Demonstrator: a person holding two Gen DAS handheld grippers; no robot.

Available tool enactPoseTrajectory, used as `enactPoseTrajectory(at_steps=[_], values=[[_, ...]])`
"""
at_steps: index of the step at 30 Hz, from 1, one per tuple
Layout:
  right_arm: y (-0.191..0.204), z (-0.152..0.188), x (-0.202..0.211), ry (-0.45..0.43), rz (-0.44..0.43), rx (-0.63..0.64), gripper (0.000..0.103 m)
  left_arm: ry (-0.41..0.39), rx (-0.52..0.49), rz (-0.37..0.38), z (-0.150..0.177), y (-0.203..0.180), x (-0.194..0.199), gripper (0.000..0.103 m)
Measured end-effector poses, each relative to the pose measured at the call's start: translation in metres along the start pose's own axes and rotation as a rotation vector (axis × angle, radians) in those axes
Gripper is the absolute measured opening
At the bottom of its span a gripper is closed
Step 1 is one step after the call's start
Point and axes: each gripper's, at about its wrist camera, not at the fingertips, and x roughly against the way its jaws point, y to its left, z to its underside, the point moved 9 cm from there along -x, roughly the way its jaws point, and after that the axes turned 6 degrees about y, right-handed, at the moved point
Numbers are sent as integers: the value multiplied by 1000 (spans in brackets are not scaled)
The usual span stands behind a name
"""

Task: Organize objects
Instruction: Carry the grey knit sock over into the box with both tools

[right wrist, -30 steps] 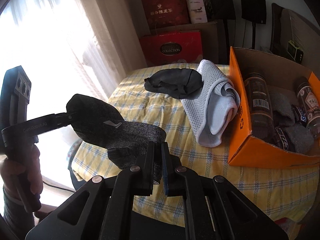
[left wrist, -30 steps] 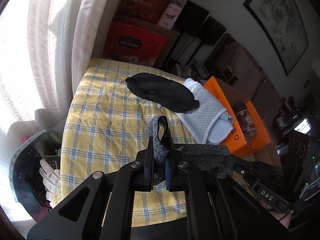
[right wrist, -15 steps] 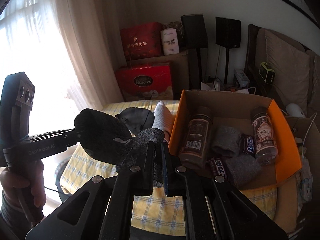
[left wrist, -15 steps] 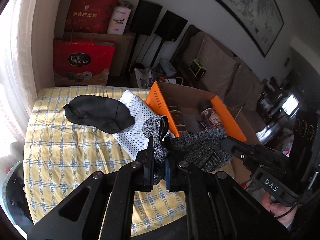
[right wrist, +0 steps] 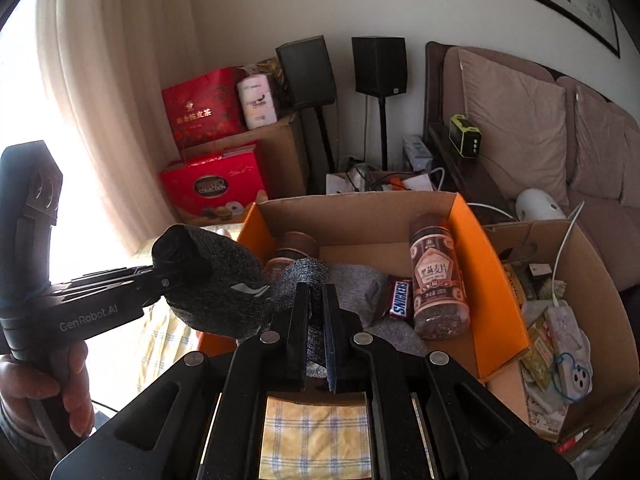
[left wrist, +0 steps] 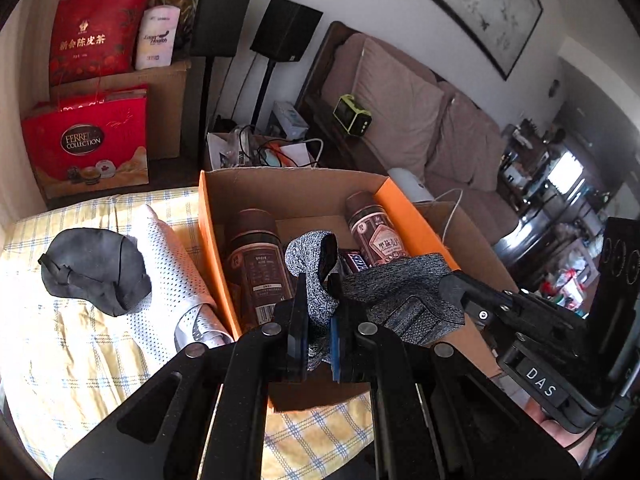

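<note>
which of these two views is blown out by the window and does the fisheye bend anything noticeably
Right wrist view: the window is blown out white behind the curtain, leaving the left gripper dark against it. Left wrist view: no window, evener light, sun patches on the checked cloth; the picture frame bows, corners go black.

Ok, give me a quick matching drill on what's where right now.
Things:
1. grey sock
2. Snickers bar
3. black eye mask
4. white mesh slipper

Places:
A. on the checked cloth, left of the slipper
B. inside the orange box, between the jars
C. lying against the box's left wall
D. pinched by both grippers

Pairs: 1-D, 2-B, 3-A, 4-C
</note>
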Motion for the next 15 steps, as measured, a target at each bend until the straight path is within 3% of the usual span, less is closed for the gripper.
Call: enactPoseTrajectory(at_steps=[15], values=[[-53, 26, -37, 66, 54, -71, 6, 67, -45, -24, -29, -22, -83, 7]])
